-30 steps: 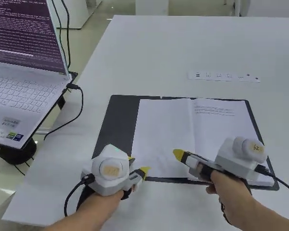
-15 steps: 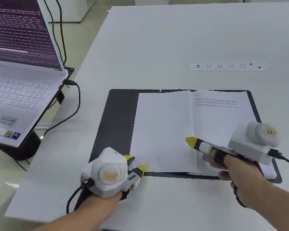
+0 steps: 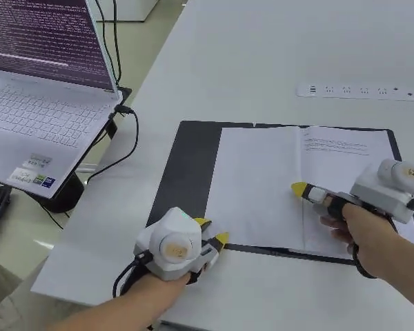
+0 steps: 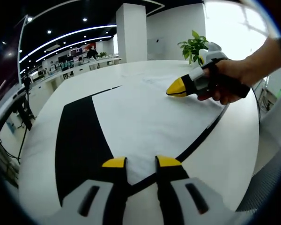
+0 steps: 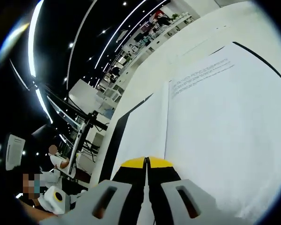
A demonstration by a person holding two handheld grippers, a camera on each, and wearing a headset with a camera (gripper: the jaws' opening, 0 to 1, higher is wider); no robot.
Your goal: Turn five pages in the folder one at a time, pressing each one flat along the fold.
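Pages of white paper (image 3: 262, 179) lie spread open inside the flat black folder (image 3: 186, 172), which sits on the white table (image 3: 262, 62) in front of the person. The yellow-tipped right gripper (image 3: 298, 187) is over the centre fold, its tips pressed tight together with nothing between them. Whether they touch the paper is hard to say. Its own view looks along that fold, with a few lines of print (image 5: 201, 77) on the right-hand page. The yellow-tipped left gripper (image 3: 212, 232) waits at the folder's near edge, by the left page's corner, jaws a narrow gap apart and empty. An open silver laptop (image 3: 41, 103) stands to the left, and a white power strip (image 3: 359, 91) lies beyond the folder.
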